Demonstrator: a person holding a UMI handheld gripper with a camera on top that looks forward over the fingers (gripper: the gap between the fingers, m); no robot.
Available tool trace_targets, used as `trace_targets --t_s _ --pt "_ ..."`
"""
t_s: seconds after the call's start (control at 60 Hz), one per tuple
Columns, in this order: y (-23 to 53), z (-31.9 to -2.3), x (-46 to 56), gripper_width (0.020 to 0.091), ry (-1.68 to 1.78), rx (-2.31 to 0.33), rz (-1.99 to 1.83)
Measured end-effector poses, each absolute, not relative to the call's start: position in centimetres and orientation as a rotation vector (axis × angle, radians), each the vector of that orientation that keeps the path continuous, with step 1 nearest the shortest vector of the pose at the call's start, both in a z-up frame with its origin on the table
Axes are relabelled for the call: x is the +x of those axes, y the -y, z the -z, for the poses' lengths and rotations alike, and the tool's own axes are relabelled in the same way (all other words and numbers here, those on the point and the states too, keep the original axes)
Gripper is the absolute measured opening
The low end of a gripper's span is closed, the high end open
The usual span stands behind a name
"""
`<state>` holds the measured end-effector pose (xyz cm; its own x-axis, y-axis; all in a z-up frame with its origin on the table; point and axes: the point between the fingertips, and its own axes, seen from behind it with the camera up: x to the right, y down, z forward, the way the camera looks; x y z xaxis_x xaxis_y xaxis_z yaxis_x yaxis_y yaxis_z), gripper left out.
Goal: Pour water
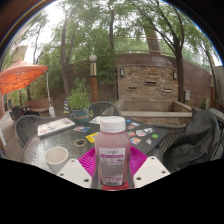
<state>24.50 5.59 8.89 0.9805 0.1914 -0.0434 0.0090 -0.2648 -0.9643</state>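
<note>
A clear plastic bottle [112, 152] with a pink cap and a white label stands upright between my gripper's [112, 172] two fingers, its lower part pressed by the magenta pads [89, 163] on both sides. It appears lifted above the dark round table [60, 140]. A white cup [57, 157] sits on the table just left of the left finger.
A book or tray [55, 126] lies on the table's left part, and small cards [142, 133] lie on its far right. Metal chairs [25, 127] ring the table, one with a dark jacket [196, 140] to the right. Beyond are a potted plant [79, 101], a stone fireplace [148, 82] and an orange umbrella [20, 76].
</note>
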Motion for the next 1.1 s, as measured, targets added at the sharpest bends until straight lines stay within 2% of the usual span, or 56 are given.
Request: trace_targets --t_s 0.167,0.183,0.4,0.5,0.517,0.583,0.633,0.783,0.967,1.1 --pt "-5.0 -3.0 25.4 0.0421 0.199 -1.827 -0.200" --pt "-5.0 -3.8 25.2 0.0418 0.213 -1.776 -0.201" --pt "-4.2 -3.9 25.5 0.0427 0.229 -1.698 -0.225" --pt "-4.6 -3.5 25.4 0.0569 0.229 -1.725 -0.229" --pt "-4.7 -3.1 25.5 0.0609 0.231 -1.755 -0.234" --pt "-1.9 -1.1 26.8 0.0855 0.209 -1.869 -0.215" --pt "-1.7 -0.8 27.7 0.0833 0.174 -1.911 -0.169" --pt "-1.1 -3.7 25.4 0.0842 0.150 -1.911 -0.159" --pt "4.8 -6.6 24.7 0.0834 0.039 -1.962 -0.059" --pt "11.0 -9.8 21.0 0.0834 -0.115 -1.993 -0.046"
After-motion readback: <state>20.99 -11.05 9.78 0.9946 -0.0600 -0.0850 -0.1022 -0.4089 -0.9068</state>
